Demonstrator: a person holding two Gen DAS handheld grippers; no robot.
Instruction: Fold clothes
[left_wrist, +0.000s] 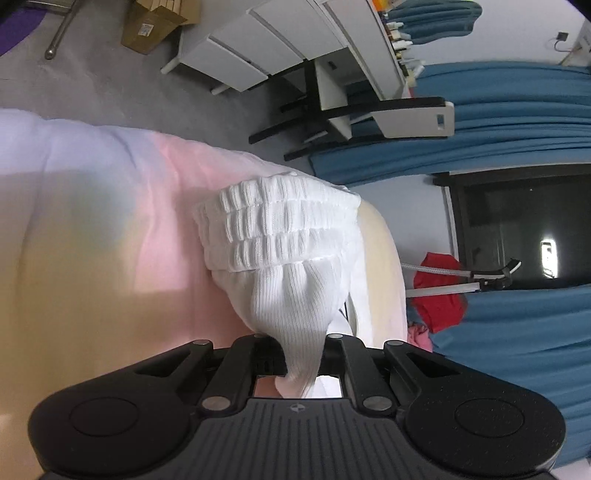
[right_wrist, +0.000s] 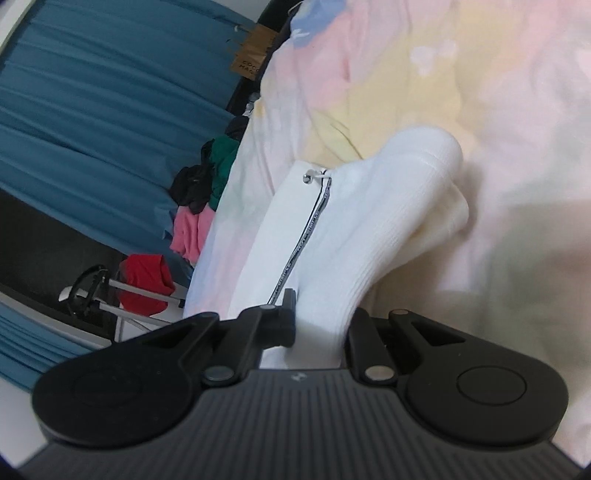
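Left wrist view: left tongs (left_wrist: 301, 354) closed tight on a bunched end of the white knit garment (left_wrist: 284, 240), ribbed waistband gathered just ahead, cloth lifted over the pastel bed sheet (left_wrist: 92, 221). Right wrist view: right tongs (right_wrist: 319, 325) pinched on the same white garment (right_wrist: 369, 229), jaws nearly together with fabric between; a black-trimmed seam and small metal eyelet (right_wrist: 306, 178) show on it. Red cloth (right_wrist: 146, 282) and pink cloth (right_wrist: 190, 232) lie off the bed edge near blue curtains (right_wrist: 92, 110).
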